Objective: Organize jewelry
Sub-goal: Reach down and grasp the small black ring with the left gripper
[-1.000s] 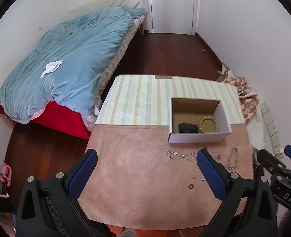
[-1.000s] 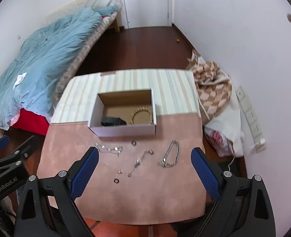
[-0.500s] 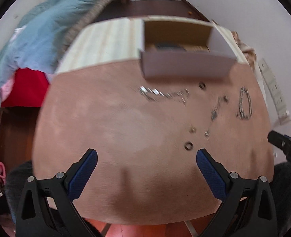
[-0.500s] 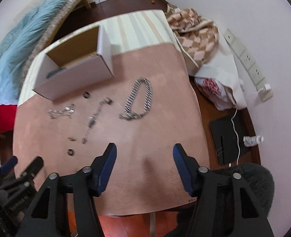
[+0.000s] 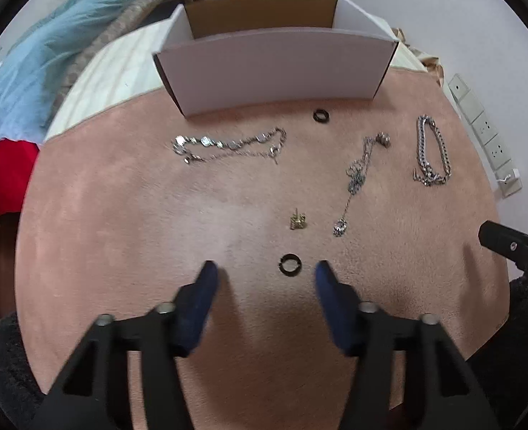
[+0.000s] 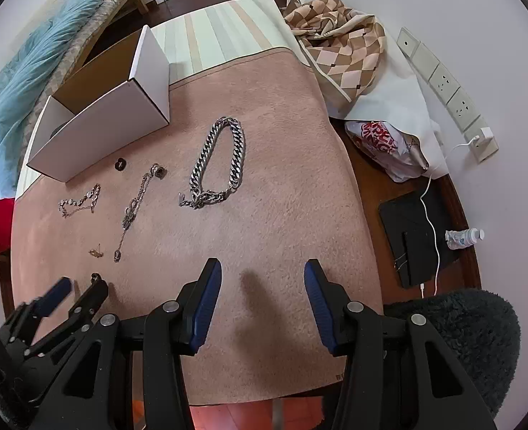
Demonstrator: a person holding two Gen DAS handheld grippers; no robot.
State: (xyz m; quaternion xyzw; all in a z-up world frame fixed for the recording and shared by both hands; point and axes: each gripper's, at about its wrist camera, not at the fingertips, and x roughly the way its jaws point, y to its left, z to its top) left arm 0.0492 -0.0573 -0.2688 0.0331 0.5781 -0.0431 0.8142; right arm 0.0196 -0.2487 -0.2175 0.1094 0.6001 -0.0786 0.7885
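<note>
On the pink mat [image 5: 128, 236], the left gripper [image 5: 264, 268] hangs low with a small black ring [image 5: 290, 263] lying between its blue fingertips [image 5: 206, 279], nearer the right one. Its jaws have just been closing to about half width, but the pads do not touch the ring yet. The right gripper [image 6: 263, 268] has narrowed the same way and holds nothing; bare mat lies between its fingers, with the heavy silver chain bracelet [image 6: 217, 159] well ahead of it.

The step in hand looks like the first pick: the ring for the left side. Next, that gripper probably needs to shift a little toward the ring to centre it, settle onto the mat, and close gently, since so thin a ring could slip flat under the pads. The white box [image 5: 274, 68] at the far edge of the mat seems the likely destination. A second black ring [image 5: 320, 115], two fine chains and a small gold earring [image 5: 297, 220] wait nearby.
</note>
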